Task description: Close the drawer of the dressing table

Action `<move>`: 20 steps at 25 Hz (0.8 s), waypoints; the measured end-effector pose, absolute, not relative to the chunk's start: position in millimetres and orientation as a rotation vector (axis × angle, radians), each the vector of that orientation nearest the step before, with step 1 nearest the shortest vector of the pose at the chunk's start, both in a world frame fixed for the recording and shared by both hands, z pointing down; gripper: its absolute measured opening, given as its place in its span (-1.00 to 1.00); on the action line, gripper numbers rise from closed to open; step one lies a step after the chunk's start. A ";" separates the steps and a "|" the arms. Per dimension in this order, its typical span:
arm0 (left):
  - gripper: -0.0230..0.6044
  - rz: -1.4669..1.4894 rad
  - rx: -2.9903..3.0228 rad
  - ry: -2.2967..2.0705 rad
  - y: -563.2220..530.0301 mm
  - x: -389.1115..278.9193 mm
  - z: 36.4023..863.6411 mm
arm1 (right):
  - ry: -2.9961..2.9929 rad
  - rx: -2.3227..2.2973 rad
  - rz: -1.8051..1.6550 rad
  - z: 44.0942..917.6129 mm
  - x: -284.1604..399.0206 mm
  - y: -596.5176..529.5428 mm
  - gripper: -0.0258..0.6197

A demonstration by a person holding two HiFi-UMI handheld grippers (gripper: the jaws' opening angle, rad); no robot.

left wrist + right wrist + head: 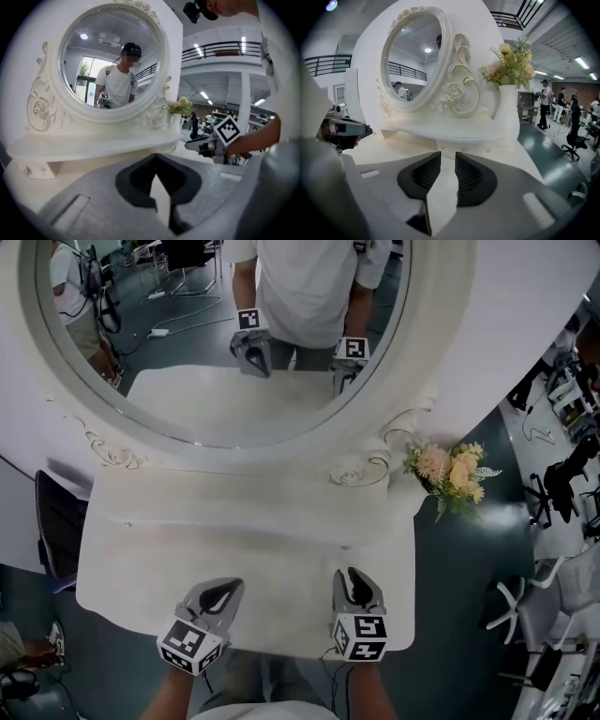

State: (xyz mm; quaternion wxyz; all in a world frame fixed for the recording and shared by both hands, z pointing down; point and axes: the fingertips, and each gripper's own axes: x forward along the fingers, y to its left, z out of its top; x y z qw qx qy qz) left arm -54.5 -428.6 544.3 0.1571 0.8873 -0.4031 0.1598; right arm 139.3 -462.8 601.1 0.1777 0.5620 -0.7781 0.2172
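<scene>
Nearest, over the front edge of the dressing table [234,521]: left gripper [222,592] with jaws pressed tip to tip, empty; right gripper [354,585] with jaws a narrow slit apart, also empty. Neither in contact with any front panel.

Farther back, under the mirror shelf [440,133]: what appears to be the small drawer [476,151], flush with the carcass. Nothing seen pulled out in any view. Judged complete, or nearly so — nothing visibly left to push.

Drawer finish: cream-white, matt, with small round knobs [489,150].

Behind: oval mirror [216,343], then vase of flowers [455,470] at the right end.
</scene>
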 end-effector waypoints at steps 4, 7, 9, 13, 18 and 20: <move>-0.93 0.425 2.567 -1.181 -430.0 -56.9 525.4 | -2.221 1.615 0.581 577.5 139.6 -460.7 -0.63; -0.93 0.390 2.577 -1.211 -425.3 -63.3 506.2 | -2.235 1.617 0.567 562.7 136.6 -452.4 -0.64; -0.93 0.375 2.573 -1.237 -423.2 -69.4 497.9 | -2.239 1.623 0.557 554.2 136.1 -447.1 -0.68; -0.93 0.343 2.566 -1.283 -422.0 -79.8 484.3 | -2.249 1.649 0.565 537.3 135.3 -439.6 -0.74; -0.93 0.323 2.584 -1.302 -417.2 -82.3 468.7 | -2.282 1.644 0.531 517.3 127.1 -435.4 -0.80; -0.93 0.313 2.595 -1.307 -415.6 -82.7 461.7 | -2.294 1.648 0.514 509.0 125.4 -434.4 -0.87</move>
